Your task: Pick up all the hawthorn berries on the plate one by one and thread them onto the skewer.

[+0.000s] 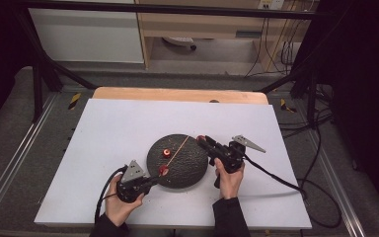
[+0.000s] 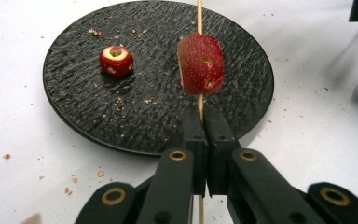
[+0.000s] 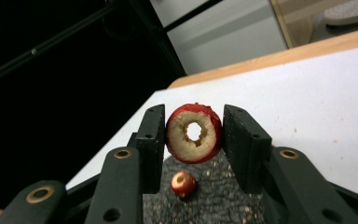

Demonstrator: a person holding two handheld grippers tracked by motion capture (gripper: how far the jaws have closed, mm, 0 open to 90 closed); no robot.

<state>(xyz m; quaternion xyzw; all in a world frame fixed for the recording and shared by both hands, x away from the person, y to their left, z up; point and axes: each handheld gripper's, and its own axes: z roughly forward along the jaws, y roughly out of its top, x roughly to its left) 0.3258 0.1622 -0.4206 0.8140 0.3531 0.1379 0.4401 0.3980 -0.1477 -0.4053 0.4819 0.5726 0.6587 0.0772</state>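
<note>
A round black plate lies mid-table on the white sheet. My left gripper is shut on the lower end of a thin wooden skewer that slants up over the plate. One red fruit piece is threaded on the skewer just past the jaws. A second cored red fruit rests on the plate. My right gripper is shut on a third cored red fruit, held above the plate's right rim near the skewer's tip.
Crumbs are scattered over the plate and the white sheet around it. The wooden table edge runs along the back, with a black frame and cables beyond and to the right.
</note>
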